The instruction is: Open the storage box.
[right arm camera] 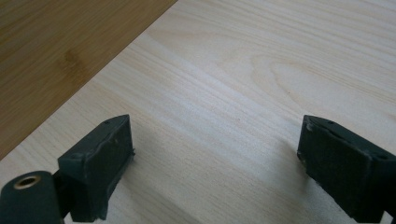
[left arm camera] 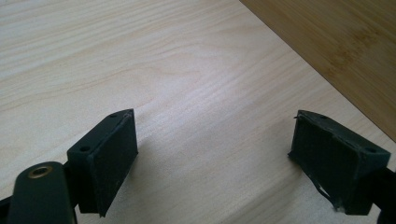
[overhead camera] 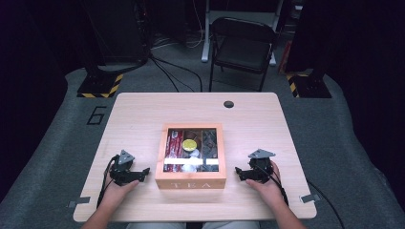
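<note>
Tea box (overhead camera: 190, 182), square, smooth bamboo with a glass lid, sits mid-table (overhead camera: 143, 114), its "TEA" face toward me. I hold my left gripper (overhead camera: 139, 175) and right gripper (overhead camera: 237, 172) flanking it, jaws spread, empty, over pale woodgrain.

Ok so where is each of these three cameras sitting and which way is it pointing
High view: fixed above the person's side, looking forward and down on the table and the tea box; both forearms, the left claw and right claw show.
Left gripper view: rides the left claw, looking down along its open jaws at bare tabletop; the box wall lies upper right.
Right gripper view: rides the right claw, jaws open; box wall upper left.
Shared: both gripper views catch the tea box's side.
</note>
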Demonstrator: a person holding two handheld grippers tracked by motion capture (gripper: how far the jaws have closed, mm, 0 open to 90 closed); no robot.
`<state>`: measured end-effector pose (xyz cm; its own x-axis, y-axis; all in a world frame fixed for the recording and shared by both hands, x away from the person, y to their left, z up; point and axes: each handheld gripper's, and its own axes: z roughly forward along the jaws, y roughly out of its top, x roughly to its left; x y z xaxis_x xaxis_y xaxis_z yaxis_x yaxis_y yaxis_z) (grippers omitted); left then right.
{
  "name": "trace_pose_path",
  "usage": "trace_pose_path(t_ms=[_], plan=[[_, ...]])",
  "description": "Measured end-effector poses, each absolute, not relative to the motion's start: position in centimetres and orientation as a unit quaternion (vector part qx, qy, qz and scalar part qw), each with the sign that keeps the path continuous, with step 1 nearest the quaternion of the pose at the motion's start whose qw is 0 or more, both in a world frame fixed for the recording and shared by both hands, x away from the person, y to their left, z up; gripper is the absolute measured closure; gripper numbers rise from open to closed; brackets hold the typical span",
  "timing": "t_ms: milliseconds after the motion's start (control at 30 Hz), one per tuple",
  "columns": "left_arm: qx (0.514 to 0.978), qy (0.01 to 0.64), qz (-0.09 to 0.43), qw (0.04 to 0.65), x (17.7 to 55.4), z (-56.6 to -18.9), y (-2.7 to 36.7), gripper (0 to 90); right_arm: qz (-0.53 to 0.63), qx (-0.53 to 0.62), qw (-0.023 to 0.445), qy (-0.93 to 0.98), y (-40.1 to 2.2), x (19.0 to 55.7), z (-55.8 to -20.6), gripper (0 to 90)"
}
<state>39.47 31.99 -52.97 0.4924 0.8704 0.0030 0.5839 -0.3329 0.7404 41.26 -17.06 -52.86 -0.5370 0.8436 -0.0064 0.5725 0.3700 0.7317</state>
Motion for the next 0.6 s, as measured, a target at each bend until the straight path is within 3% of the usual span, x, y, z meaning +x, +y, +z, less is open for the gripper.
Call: trace_pose_path(t_ms=[600], plan=[[0.789, 0.460, 0.205, 0.352, 39.49, -52.98, 31.96, 15.4, 0.358, 0.431, 0.190, 0.806, -17.10, 41.09, -52.83, 15.3]])
